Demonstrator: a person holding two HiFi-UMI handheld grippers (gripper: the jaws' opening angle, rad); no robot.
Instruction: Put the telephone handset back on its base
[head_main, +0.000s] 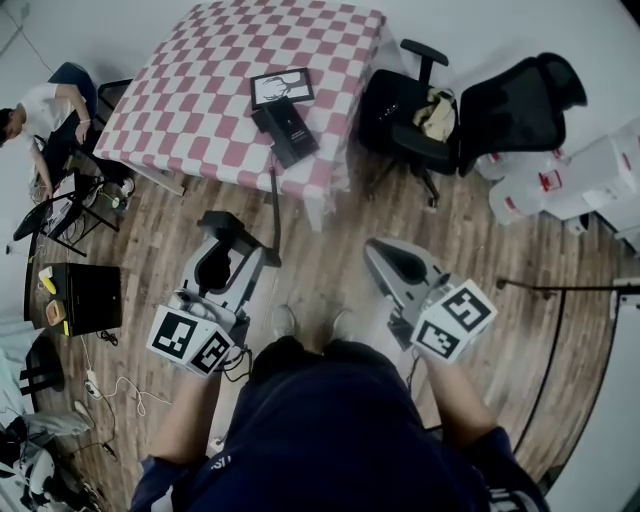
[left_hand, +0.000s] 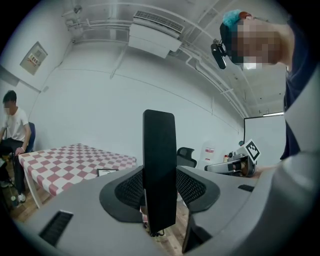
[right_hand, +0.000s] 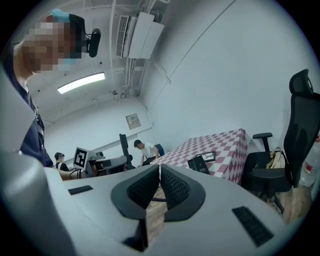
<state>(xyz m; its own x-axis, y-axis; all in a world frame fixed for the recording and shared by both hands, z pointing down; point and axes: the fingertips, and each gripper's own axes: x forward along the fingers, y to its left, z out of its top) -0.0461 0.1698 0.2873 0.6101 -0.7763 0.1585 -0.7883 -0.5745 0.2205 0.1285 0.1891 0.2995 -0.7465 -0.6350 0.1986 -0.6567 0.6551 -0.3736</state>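
The black telephone handset (left_hand: 159, 165) stands upright between the jaws of my left gripper (left_hand: 159, 189), which is shut on it. In the head view the left gripper (head_main: 238, 242) hovers over the wooden floor, short of the table. A dark cord (head_main: 273, 200) runs from it up to the black phone base (head_main: 288, 131) near the front edge of the red-and-white checkered table (head_main: 200, 100). My right gripper (head_main: 382, 252) is held beside it over the floor; its jaws (right_hand: 159, 176) are shut with nothing in them. The base (right_hand: 199, 163) also shows far off in the right gripper view.
A black-framed picture (head_main: 281, 87) lies behind the base. Two black office chairs (head_main: 420, 115) (head_main: 520, 100) stand right of the table, with white containers (head_main: 580, 180) beyond. A person (head_main: 30, 112) sits at far left. A black box (head_main: 90, 298) rests on the floor.
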